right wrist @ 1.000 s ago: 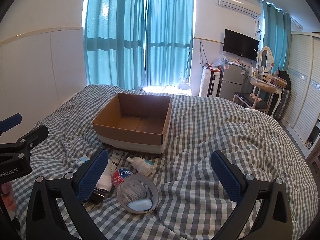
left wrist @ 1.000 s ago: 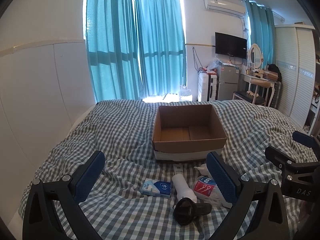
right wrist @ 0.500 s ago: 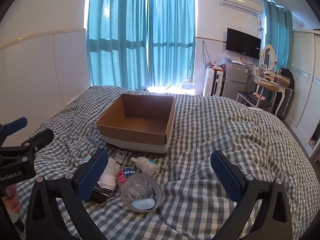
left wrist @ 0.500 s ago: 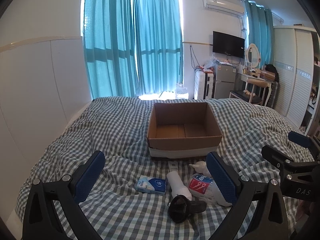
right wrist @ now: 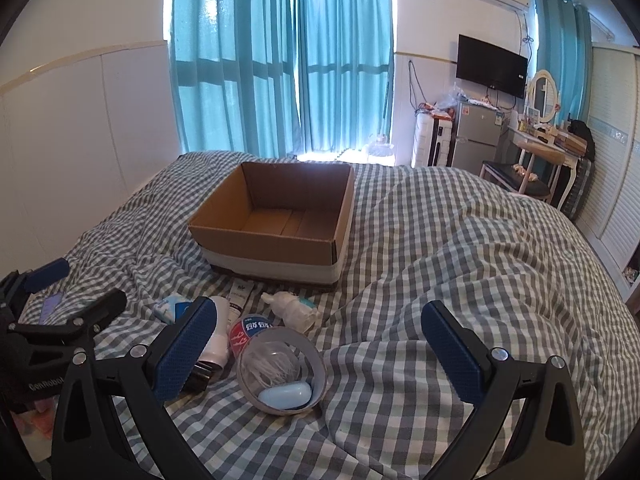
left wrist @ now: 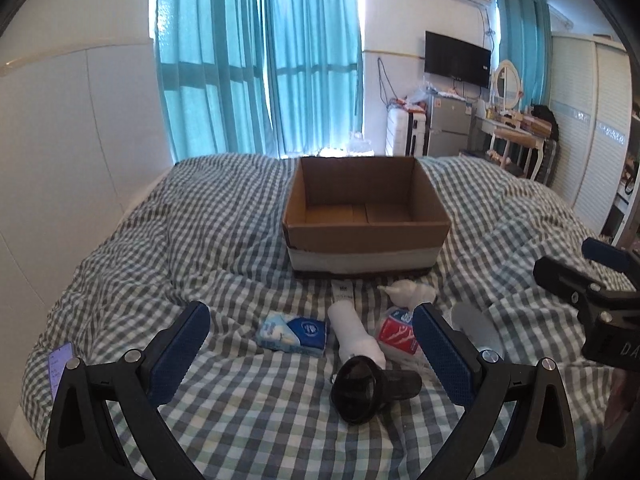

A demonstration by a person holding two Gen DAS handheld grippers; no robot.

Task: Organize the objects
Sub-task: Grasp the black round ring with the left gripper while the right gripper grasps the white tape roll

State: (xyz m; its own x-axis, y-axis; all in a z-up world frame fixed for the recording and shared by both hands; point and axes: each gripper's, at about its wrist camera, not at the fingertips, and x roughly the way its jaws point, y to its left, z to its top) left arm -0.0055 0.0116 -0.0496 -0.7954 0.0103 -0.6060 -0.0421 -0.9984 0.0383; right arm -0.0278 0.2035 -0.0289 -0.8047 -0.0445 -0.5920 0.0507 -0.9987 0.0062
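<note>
An empty cardboard box [left wrist: 366, 216] [right wrist: 276, 228] sits on the checked bed. In front of it lie a blue tissue pack [left wrist: 294, 330], a white cylinder with a black round end [left wrist: 358, 364], a red-labelled container [left wrist: 398, 332], a small white bottle [left wrist: 408, 292] [right wrist: 294, 306] and a flat tube [right wrist: 240, 294]. A grey tape roll [right wrist: 280, 368] holds a light blue oval thing and a clear tub. My left gripper [left wrist: 310, 350] is open above the tissue pack and cylinder. My right gripper [right wrist: 320, 350] is open above the roll. Neither holds anything.
A purple-cased phone [left wrist: 58, 364] lies on the bed at the far left. The white wall panel [left wrist: 60, 160] runs along the bed's left side. Beyond the bed stand teal curtains [right wrist: 280, 60], a fridge [right wrist: 476, 136] and a dressing table [right wrist: 548, 148].
Both views have drifted slightly; the box and the small objects now sit a little further left and lower in frame. Both grippers stay open and hold nothing.
</note>
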